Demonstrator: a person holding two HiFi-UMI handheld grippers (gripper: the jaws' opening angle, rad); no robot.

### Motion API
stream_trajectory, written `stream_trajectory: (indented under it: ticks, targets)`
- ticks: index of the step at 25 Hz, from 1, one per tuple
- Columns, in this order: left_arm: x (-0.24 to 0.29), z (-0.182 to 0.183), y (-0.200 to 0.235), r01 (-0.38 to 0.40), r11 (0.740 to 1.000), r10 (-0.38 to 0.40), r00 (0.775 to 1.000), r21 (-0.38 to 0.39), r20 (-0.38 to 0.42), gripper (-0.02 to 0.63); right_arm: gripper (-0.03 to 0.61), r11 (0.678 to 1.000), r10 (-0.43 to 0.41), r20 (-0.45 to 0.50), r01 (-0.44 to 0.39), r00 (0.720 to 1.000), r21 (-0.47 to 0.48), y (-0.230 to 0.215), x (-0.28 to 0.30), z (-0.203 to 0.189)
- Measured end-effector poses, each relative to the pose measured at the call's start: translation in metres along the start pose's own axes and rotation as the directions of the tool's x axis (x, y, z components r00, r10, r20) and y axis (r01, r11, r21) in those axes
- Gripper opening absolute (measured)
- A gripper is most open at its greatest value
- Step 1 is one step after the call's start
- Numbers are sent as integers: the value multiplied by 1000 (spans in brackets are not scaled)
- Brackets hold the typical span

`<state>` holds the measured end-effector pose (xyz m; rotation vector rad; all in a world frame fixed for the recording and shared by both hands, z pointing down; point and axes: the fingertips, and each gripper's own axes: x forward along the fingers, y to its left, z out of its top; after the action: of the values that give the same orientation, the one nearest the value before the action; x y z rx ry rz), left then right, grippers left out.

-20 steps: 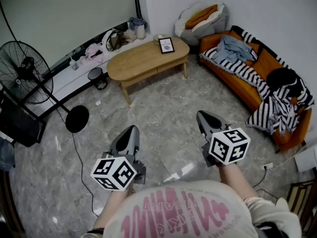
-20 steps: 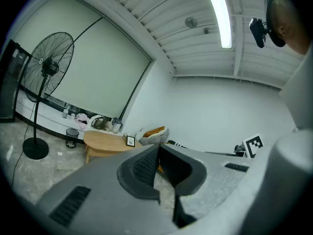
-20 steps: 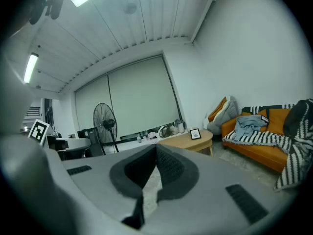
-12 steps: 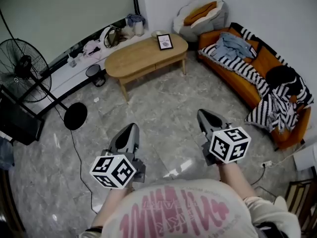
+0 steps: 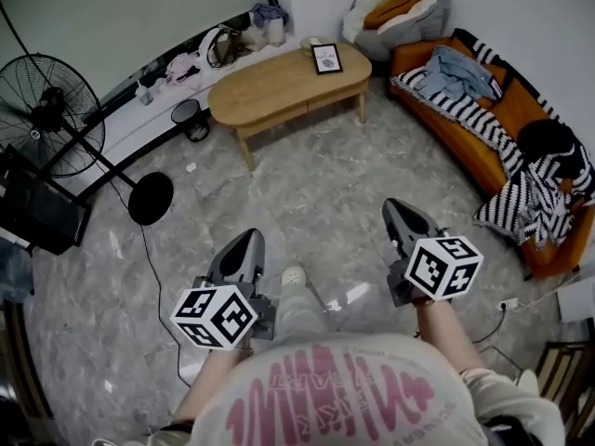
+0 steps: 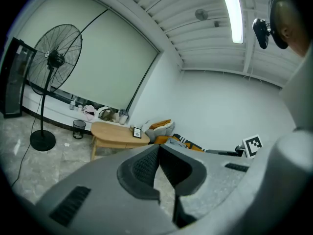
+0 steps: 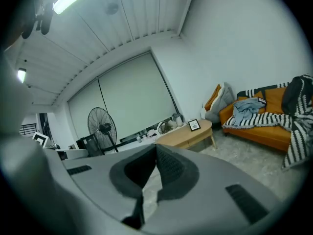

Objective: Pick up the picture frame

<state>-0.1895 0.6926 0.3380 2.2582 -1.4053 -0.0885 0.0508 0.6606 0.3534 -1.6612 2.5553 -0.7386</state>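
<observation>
The picture frame, black-edged with a white print, stands upright on the far right end of an oval wooden coffee table. It also shows small in the left gripper view as the frame and in the right gripper view as the frame. My left gripper is held low over the marble floor, far short of the table, jaws shut with nothing between them. My right gripper is level with it on the right, also shut and empty. Both point toward the table.
An orange sofa piled with striped cloths runs along the right. A standing fan with a round base and its cable stand at the left. A small bin sits beside the table. The person's foot shows between the grippers.
The view has shifted forward and the table sits slightly further right in it. The person's foot and leg have come into view between the grippers. Both grippers stay shut.
</observation>
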Motion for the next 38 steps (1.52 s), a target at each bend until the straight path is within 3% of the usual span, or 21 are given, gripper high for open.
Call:
stream_trajectory:
  ticks: [8,20,30,38]
  targets:
    - [73,18,49,20,999,-21,999,-29,-40,5,6,998,-42,-64,39,997,-41,-10,71,12]
    - [186,99,101,87,996,-86,995,23,-55,5,6,997,-75,-12,74,997,-27,-25,185,83]
    - [235,143,147,130,991,-128,991,41,-51,5,6,994,-108,38,108,993,23,-28,247,105]
    - [254,152,180,150,988,-148,988,32,-49,5,6,989,-144,43,143,989,37,-25,277,98]
